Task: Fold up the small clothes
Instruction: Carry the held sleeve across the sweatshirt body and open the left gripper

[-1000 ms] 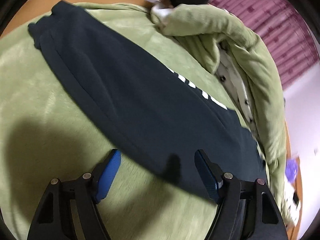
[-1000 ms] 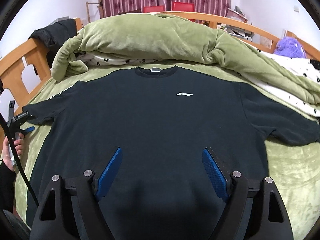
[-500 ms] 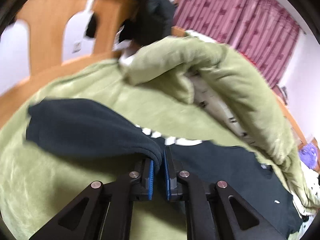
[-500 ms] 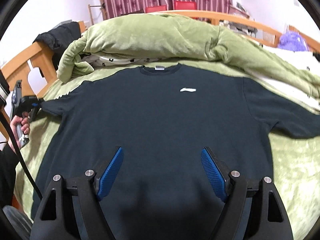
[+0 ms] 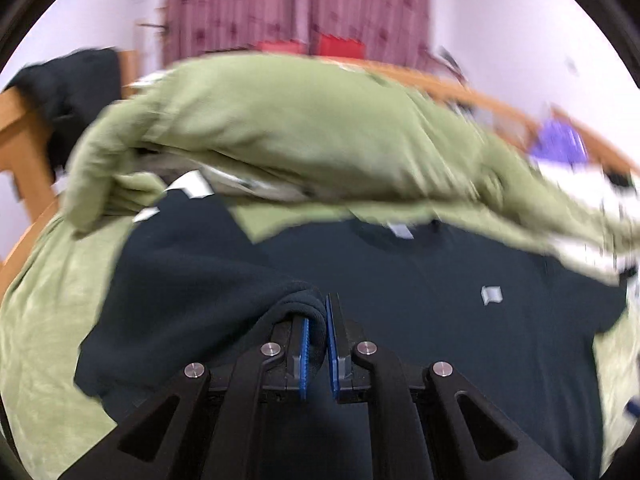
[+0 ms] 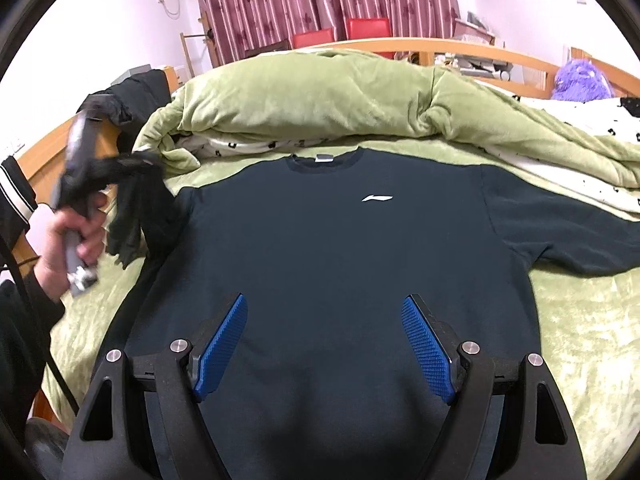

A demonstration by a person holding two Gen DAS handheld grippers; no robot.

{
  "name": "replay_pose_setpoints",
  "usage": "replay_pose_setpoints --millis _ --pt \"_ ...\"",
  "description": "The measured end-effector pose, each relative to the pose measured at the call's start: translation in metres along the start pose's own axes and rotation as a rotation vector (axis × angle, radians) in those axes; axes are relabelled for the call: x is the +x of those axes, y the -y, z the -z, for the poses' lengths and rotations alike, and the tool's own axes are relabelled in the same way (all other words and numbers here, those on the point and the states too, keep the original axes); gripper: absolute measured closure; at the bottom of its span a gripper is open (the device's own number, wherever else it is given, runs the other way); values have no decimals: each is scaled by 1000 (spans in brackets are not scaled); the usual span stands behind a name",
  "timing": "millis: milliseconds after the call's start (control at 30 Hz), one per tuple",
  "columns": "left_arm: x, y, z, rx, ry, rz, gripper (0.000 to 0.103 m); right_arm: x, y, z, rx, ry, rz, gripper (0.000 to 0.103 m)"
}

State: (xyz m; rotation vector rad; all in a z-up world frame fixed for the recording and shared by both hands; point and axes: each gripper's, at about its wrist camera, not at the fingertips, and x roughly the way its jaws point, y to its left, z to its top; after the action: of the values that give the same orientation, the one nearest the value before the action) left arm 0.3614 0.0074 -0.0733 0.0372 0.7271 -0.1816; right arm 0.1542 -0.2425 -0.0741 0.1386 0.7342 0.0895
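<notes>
Sweatshirt (image 6: 328, 264) count is just one: dark, long-sleeved, lying chest-up on the green bed cover (image 6: 580, 320) with one small white logo (image 6: 377, 199). Two sets of tongs here. The left tongs (image 5: 318, 344) are clamped tight on a sleeve (image 5: 192, 280), lifted off the bed. The right tongs (image 6: 328, 352) hang wide open above the hem, gripping nothing.

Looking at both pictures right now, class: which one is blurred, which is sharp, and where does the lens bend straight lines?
Left wrist view: motion blur smears the green quilt and curtains; only the left gripper stays crisp. Right wrist view: sharp on the dark sweatshirt, except the blurred hand; the fisheye curves the wooden bed rail.
</notes>
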Motion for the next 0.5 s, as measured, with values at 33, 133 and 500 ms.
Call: replay_pose_setpoints --millis 33,133,500 --pt "8 13 9 29 -25 2 95 -1 0 0 1 0 -2 24" --pt "32 45 37 61 -122 12 92 -4 3 1 11 -3 -25 24" --pt "-4 25 79 -119 -149 -21 28 -35 8 -6 8 81 -44 24"
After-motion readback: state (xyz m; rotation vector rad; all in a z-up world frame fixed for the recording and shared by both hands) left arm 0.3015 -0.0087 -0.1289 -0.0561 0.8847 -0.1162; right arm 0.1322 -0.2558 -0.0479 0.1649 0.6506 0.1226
